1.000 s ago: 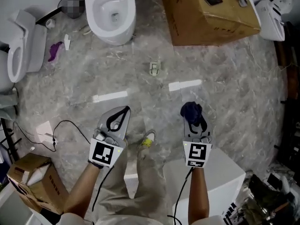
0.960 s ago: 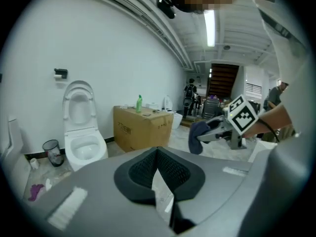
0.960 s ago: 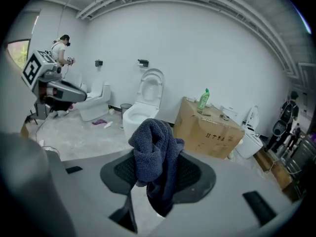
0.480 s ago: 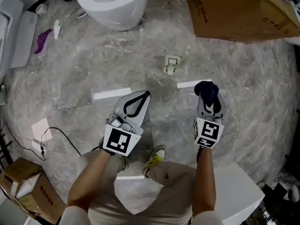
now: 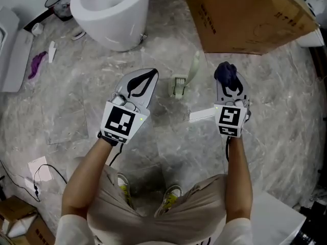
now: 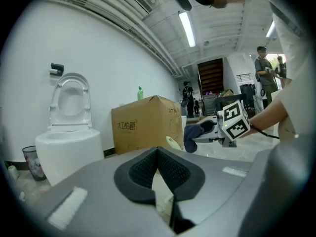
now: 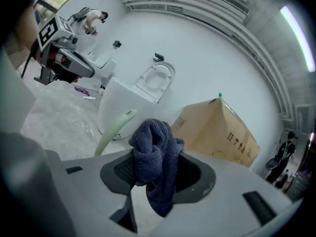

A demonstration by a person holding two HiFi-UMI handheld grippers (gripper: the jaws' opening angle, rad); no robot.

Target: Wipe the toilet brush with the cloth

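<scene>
The marble floor (image 5: pixel 76 111) spreads under both claws. A cardboard box (image 5: pixel 245 14) stands ahead of the right claw (image 5: pixel 228 79), close beyond its tips. A white toilet (image 5: pixel 107 14) stands ahead of the left claw (image 5: pixel 151 73) and a little to its left. Well off to the left claw's left lie a white seat unit (image 5: pixel 10 50) and a purple scrap (image 5: pixel 37 65). A white strip (image 5: pixel 202 115) lies on the floor just beside the right claw's body, on its inner side. The brush (image 5: pixel 193 65), pale green, stands tilted on the floor between the two claws, apart from both. The right claw is clamped on the dark blue cloth (image 7: pixel 153 152), which bunches above the jaws and hangs below them. The left claw's jaws meet at the tips, with nothing between them.
</scene>
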